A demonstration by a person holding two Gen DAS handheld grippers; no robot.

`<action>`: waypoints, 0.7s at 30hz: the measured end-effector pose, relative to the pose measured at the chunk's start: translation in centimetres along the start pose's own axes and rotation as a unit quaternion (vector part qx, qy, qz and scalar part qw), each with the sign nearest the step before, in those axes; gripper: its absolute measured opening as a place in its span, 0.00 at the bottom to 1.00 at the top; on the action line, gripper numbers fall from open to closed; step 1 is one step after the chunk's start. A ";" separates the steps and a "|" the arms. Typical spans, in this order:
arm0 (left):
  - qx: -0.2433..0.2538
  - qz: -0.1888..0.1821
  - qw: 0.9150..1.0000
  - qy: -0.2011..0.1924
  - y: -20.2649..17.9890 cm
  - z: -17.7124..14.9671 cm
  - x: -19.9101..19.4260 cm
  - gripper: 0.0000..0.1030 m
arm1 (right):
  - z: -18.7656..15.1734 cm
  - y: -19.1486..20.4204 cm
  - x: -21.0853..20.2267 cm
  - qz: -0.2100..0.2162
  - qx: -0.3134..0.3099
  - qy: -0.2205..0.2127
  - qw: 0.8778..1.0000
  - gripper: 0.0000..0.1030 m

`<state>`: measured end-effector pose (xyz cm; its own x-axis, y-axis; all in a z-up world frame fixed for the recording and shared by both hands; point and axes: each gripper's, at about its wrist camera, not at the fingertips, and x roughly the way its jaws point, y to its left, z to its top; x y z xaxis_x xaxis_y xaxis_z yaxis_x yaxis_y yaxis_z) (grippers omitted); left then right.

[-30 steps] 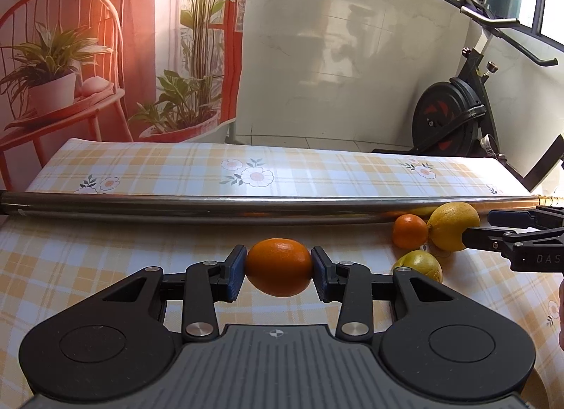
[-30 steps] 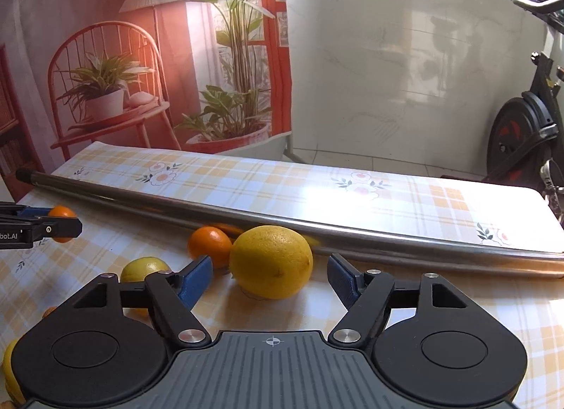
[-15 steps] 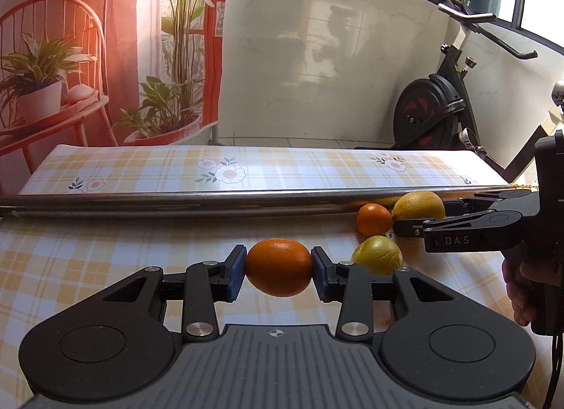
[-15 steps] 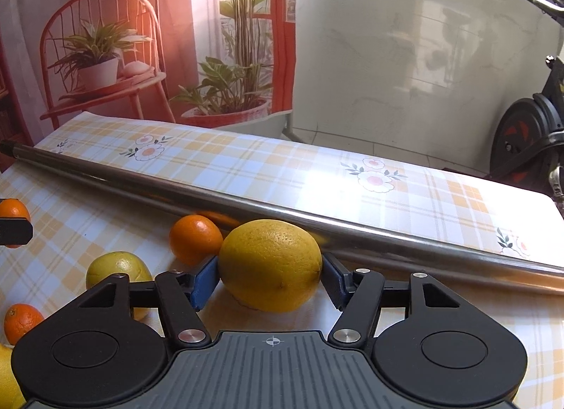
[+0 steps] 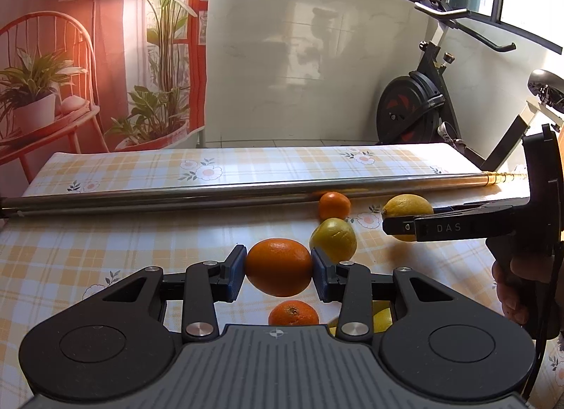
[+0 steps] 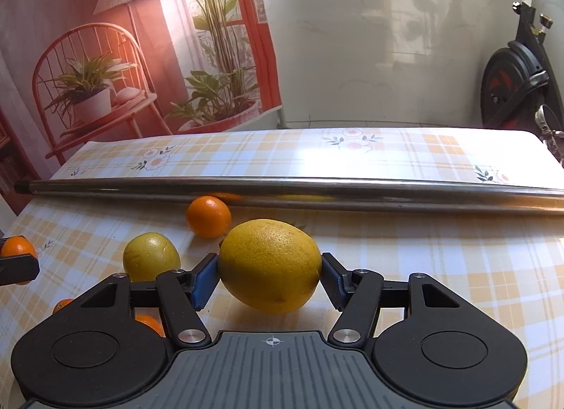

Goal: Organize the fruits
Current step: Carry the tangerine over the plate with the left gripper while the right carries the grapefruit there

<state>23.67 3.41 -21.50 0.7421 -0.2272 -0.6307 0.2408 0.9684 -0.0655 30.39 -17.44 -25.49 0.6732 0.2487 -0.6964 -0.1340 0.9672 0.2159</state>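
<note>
Left wrist view: left gripper (image 5: 278, 267) is gripping an orange (image 5: 278, 267) above the tablecloth (image 5: 105, 232), jaws clamping its sides. Right gripper (image 6: 270, 265) is squeezing a large lemon (image 6: 270, 265) near the metal pole (image 6: 352, 190); a hand (image 5: 518, 278) is gripping its handle.

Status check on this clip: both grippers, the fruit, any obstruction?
Left hand-held gripper shut on orange. Right hand-held gripper shut on large lemon. Loose small lemon and mandarin on table; metal pole lies across beyond them.
</note>
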 end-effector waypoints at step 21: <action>-0.010 -0.034 0.999 0.030 -3.2 -5.1 -6.2 0.40 | -6.7 4.4 -12.2 0.054 -0.011 -0.056 0.997 0.56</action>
<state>15.10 2.24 -21.28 0.6856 -0.2859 -0.6695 0.2763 0.9530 -0.1241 16.76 -15.88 -20.61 0.7310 0.3457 -0.5883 -0.2259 0.9362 0.2693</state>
